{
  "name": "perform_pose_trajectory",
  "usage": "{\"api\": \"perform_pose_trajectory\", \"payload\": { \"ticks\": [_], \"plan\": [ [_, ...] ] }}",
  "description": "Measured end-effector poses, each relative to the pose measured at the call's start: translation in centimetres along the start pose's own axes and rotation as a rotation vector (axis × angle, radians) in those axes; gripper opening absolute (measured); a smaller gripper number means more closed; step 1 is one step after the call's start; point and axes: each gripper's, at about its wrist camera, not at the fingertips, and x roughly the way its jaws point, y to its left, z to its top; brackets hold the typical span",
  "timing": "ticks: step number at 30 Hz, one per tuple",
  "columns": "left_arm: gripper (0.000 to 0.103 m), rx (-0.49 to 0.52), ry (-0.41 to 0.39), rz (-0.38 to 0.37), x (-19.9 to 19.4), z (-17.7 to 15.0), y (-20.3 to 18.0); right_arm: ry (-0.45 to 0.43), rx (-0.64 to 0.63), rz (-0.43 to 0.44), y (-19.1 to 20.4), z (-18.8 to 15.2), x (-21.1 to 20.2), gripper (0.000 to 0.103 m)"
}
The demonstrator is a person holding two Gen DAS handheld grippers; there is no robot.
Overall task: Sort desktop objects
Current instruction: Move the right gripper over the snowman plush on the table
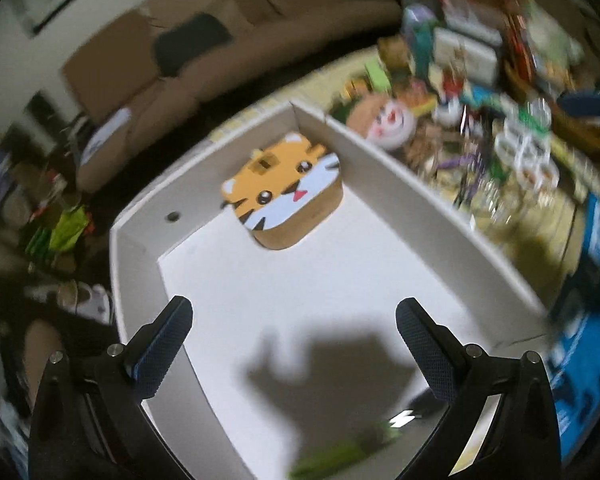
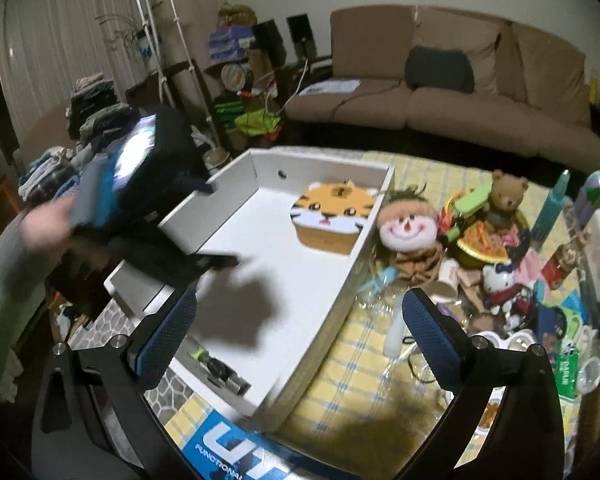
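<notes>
White cardboard tray (image 2: 188,208) is basically the sorting bin here, and so far it's got barely anything in it, so I'd call this job only just started. Going from the left: in the right wrist view the left gripper (image 2: 216,224) is hanging over the tray's left wall, held by a hand (image 2: 46,220) in a pale sleeve, pretty blurred, and from its own camera its fingers (image 1: 164,344) are spread wide with nothing between them, just white tray floor underneath. Near the front of the tray lies a small green and black thing (image 2: 216,364), too smeared to name, looks like a pen or little tool. Further back, against the tray's right wall, sits the tiger-face box (image 2: 332,216), flat on the floor, face up. So that's two items in as far as I can see. The right gripper (image 2: 296,340) is also wide open and empty, hovering over the tray's near right wall, with one finger over the tray and the other over the yellow checked tablecloth (image 2: 364,360). Then the right side of the table is the real work: a doll head with a smiley face (image 2: 406,226) touching the outside of the tray wall, a teddy bear (image 2: 508,196) sitting on a heap of colourful stuff, a paper cup (image 2: 450,280), a green carton (image 2: 568,372), and loads more jumbled together that I can't pick apart. My guess is nearly all of it still needs sorting, and both tools are free to grab the next piece
</notes>
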Motion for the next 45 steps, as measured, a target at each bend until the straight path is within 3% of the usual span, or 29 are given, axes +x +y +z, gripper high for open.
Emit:
{"api": "perform_pose_trajectory", "payload": {
  "ticks": [7,14,22,24,29,33,37,39,41,43,45],
  "plan": [
    [0.103,-0.239,-0.145,-0.013,-6.0,-4.2,-2.9,-0.017,-0.013,-0.045,1.6,-0.5,-1.5,0.103],
    [0.103,-0.35,-0.219,0.03,-9.2,-5.2,-6.1,-0.045,0.003,-0.039,2.3,-1.6,-4.8,0.103],
    [0.103,-0.399,-0.258,0.026,-9.4,-3.2,-8.3,-0.063,0.017,-0.044,1.0,-3.0,-8.3,0.103],
    [0.103,-0.44,-0.258,0.002,-9.0,-2.8,-8.8,-0.069,0.024,-0.047,0.2,-3.4,-9.2,0.103],
    [0.103,-0.545,-0.265,-0.143,-6.7,-1.9,-8.2,-0.092,0.089,-0.027,-4.6,-4.7,-11.2,0.103],
    [0.103,-0.55,-0.267,-0.154,-4.6,-0.8,-8.6,-0.098,0.152,-0.033,-9.2,-5.7,-11.8,0.103],
    [0.103,-0.567,-0.323,-0.165,-2.6,1.1,-8.7,-0.098,0.199,-0.025,-12.8,-6.1,-11.3,0.102],
    [0.103,-0.579,-0.369,-0.182,-2.1,2.0,-8.3,-0.094,0.217,0.001,-14.2,-5.9,-10.3,0.098],
    [0.103,-0.603,-0.4,-0.188,-1.2,2.7,-7.7,-0.078,0.217,0.02,-14.8,-5.4,-8.9,0.084],
    [0.103,-0.637,-0.405,-0.183,-0.2,3.2,-7.1,-0.061,0.195,0.021,-14.9,-4.7,-7.4,0.072],
    [0.103,-0.641,-0.403,-0.171,0.6,3.6,-6.6,-0.042,0.144,0.001,-14.4,-3.5,-5.3,0.067]
  ]
}}
